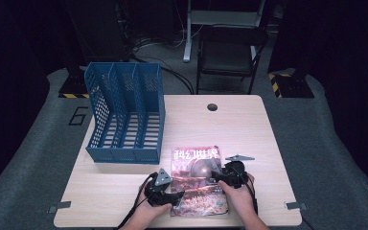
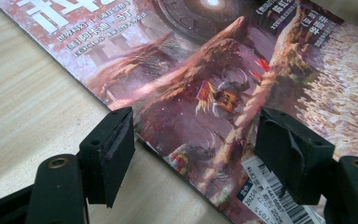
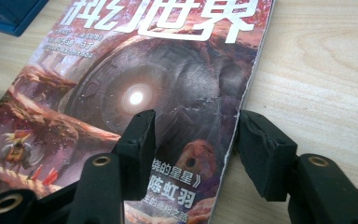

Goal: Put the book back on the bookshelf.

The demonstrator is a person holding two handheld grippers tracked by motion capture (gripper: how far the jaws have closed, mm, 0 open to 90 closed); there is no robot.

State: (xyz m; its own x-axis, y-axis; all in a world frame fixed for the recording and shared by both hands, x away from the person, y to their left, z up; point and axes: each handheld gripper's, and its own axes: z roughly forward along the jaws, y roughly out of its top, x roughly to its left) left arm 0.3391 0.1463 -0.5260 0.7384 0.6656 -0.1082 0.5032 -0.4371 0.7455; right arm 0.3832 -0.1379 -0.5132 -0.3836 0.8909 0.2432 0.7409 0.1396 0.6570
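Note:
A magazine (image 1: 196,179) with a reddish fantasy cover and white title characters lies flat near the table's front edge. My left gripper (image 1: 177,194) sits at its left edge. In the left gripper view it (image 2: 196,121) is open, one jaw over bare wood and the other over the cover (image 2: 214,60) near the barcode. At the magazine's right edge is my right gripper (image 1: 216,176). The right gripper view shows it (image 3: 196,119) open and straddling that edge, one jaw over the cover (image 3: 144,70) and one over the table. Neither pair of jaws presses the magazine.
A blue three-slot file rack (image 1: 124,115) stands at the table's back left, and its corner (image 3: 9,14) shows in the right gripper view. The wooden table (image 1: 249,134) has a cable hole (image 1: 212,107) at the back. A black chair (image 1: 230,52) stands beyond it.

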